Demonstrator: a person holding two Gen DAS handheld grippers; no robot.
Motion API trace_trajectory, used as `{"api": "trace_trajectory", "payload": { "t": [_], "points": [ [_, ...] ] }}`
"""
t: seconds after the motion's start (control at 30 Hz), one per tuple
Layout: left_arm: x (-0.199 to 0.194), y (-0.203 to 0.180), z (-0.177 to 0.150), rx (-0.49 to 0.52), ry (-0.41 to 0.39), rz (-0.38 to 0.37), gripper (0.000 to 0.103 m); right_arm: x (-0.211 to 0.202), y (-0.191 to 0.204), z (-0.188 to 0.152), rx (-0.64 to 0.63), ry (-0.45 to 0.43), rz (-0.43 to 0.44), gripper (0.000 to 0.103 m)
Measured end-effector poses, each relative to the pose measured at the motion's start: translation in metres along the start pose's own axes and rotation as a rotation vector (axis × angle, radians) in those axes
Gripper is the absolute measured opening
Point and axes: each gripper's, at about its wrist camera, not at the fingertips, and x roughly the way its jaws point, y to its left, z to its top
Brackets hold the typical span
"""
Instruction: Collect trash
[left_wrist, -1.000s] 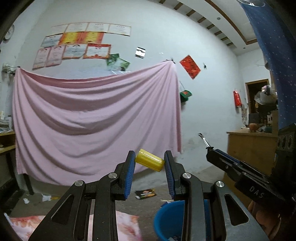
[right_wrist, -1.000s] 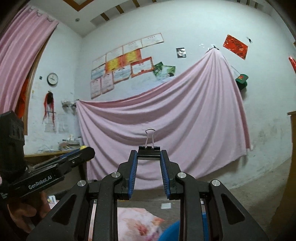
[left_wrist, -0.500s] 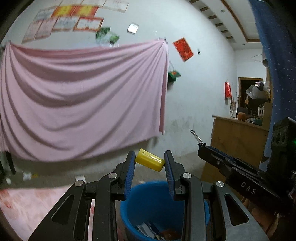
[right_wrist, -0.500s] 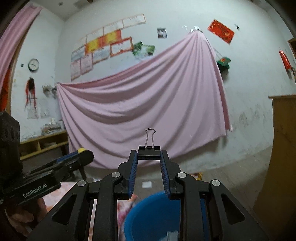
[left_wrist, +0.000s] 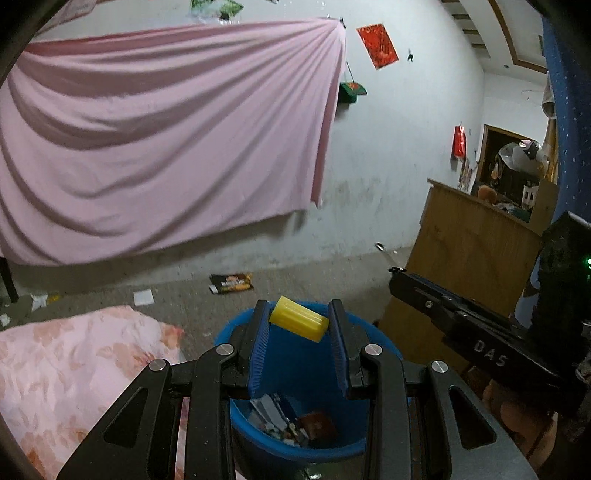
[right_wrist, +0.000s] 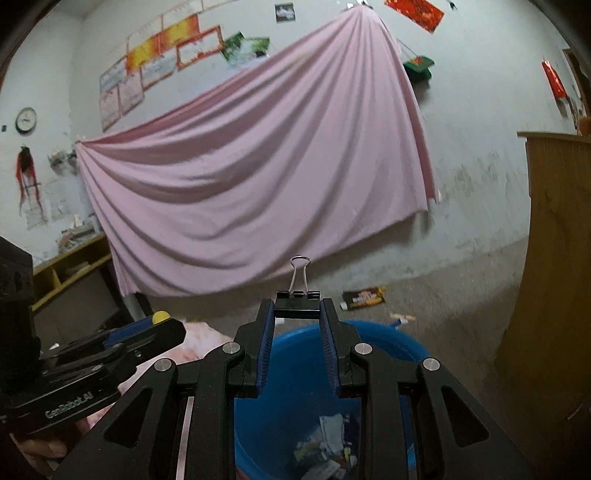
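Observation:
My left gripper is shut on a yellow ribbed cap, held tilted between the blue pads above the blue bucket. The bucket holds paper scraps and wrappers. My right gripper is shut on a black binder clip with its wire handles pointing up, also above the blue bucket. The right gripper shows at the right of the left wrist view, and the left gripper shows at the left of the right wrist view.
A flowered pink cloth lies left of the bucket. A wooden cabinet stands on the right. A dark wrapper and paper scraps lie on the concrete floor. A pink sheet hangs on the back wall.
Both grippers have tilted downward and moved over the blue bucket, whose inside has come into view. Each grip is unchanged.

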Motion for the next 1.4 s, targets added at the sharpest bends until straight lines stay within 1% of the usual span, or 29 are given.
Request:
{"api": "trace_trajectory", "payload": {
  "t": [0.13, 0.37, 0.67, 0.73, 0.83, 1.4],
  "points": [
    [0.004, 0.0, -0.001, -0.009, 0.035, -0.003, 0.027, 0.004, -0.003, -0.004, 0.009, 0.036, -0.009, 0.023],
    [0.007, 0.002, -0.005, -0.033, 0.066, -0.001, 0.027, 0.008, -0.004, -0.005, 0.013, 0.063, -0.007, 0.023],
    [0.011, 0.003, -0.004, -0.038, 0.095, 0.006, 0.028, 0.011, -0.002, -0.005, 0.014, 0.087, -0.009, 0.023],
    [0.011, 0.003, -0.005, -0.038, 0.098, 0.006, 0.028, 0.011, -0.001, -0.004, 0.014, 0.09, -0.01, 0.023],
    [0.011, 0.002, -0.006, -0.038, 0.1, 0.007, 0.033, 0.011, -0.001, -0.003, 0.015, 0.092, -0.008, 0.023],
    [0.006, 0.015, -0.005, -0.046, 0.101, 0.032, 0.034, 0.01, 0.001, -0.005, 0.016, 0.091, -0.009, 0.023]
  ]
}}
